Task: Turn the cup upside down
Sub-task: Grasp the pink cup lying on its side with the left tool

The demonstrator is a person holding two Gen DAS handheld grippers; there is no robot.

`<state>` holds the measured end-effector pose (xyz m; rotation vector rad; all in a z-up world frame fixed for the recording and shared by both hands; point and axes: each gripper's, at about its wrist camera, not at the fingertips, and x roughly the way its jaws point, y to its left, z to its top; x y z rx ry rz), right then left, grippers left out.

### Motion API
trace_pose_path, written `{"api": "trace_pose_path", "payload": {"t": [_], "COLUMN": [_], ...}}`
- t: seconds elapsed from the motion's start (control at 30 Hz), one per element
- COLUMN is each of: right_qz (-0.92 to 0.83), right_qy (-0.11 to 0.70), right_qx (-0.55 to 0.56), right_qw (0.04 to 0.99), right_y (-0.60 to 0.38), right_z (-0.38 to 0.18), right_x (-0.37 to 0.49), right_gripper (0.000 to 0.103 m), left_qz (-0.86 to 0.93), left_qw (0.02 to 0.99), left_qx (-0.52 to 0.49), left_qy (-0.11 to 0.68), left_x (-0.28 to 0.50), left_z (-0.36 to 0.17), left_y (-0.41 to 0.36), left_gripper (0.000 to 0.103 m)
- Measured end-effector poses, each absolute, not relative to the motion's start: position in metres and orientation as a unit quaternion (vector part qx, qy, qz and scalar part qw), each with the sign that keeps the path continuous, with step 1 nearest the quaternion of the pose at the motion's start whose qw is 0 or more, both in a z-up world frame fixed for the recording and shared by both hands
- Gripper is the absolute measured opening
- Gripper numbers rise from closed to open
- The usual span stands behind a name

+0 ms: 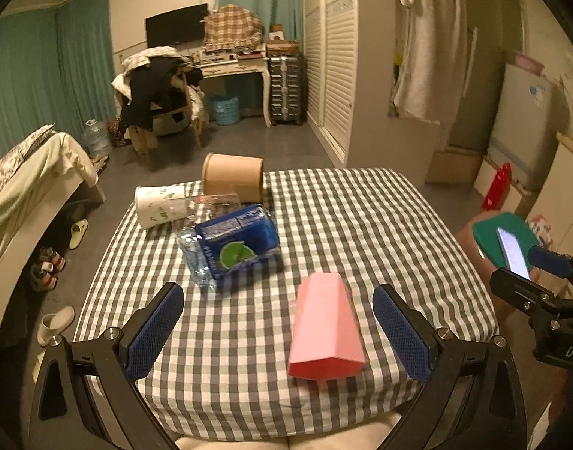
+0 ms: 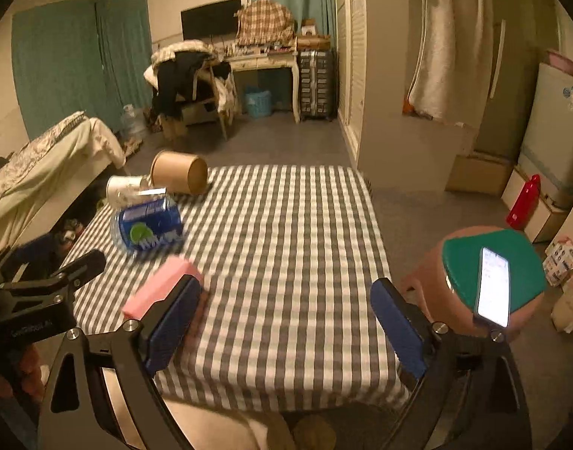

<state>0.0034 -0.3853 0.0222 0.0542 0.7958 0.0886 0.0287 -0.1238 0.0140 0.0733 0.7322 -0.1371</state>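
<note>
While the left gripper (image 1: pixel 278 332) is hovering with jaws spread wide and gripping nothing, the pink cup (image 1: pixel 325 328) is lying on its side between its fingers, nearer the right one, close to the table's (image 1: pixel 380 225) near edge. Ahead-left, a bottle (image 1: pixel 232 243) is crowding the cloth. The right gripper (image 2: pixel 286 328) is likewise hanging agape over bare checks, the cup just beyond its left finger.

1. The left gripper (image 1: pixel 278 332) has its blue-padded fingers (image 1: pixel 157 332) spread wide apart, holding nothing; it points forward and slightly downward.
2. The right gripper (image 2: pixel 286 332) likewise has its fingers (image 2: pixel 398 332) spread wide and empty; it sits level beside the left one.
</note>
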Motion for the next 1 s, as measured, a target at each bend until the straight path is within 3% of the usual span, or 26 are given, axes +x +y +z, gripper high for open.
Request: {"api": "trace_pose_path", "payload": {"t": [0.47, 0.77, 1.0], "right_qz": [0.051, 0.05, 0.052], "right_qy": [0.392, 0.425, 0.44], "right_qx": [0.041, 0.055, 0.058], "right_qw": [0.918, 0.902, 0.895], "right_y": [-0.393, -0.4, -0.403], "right_z": [0.003, -0.024, -0.037], "right_x": [0.015, 0.041, 0.059], "right_gripper": [0.093, 0.093, 0.093], "left_qz": [-0.067, -0.151, -0.154], "left_qw": [0.915, 0.847, 0.796], "left_qx": [0.057, 0.098, 0.133], "left_qy": [0.393, 0.501, 0.571], "left_x": [0.05, 0.11, 0.143], "left_z": [-0.004, -0.037, -0.072], "left_y": [-0.136, -0.171, -0.181], "left_gripper": [0.103, 0.103, 0.085]}}
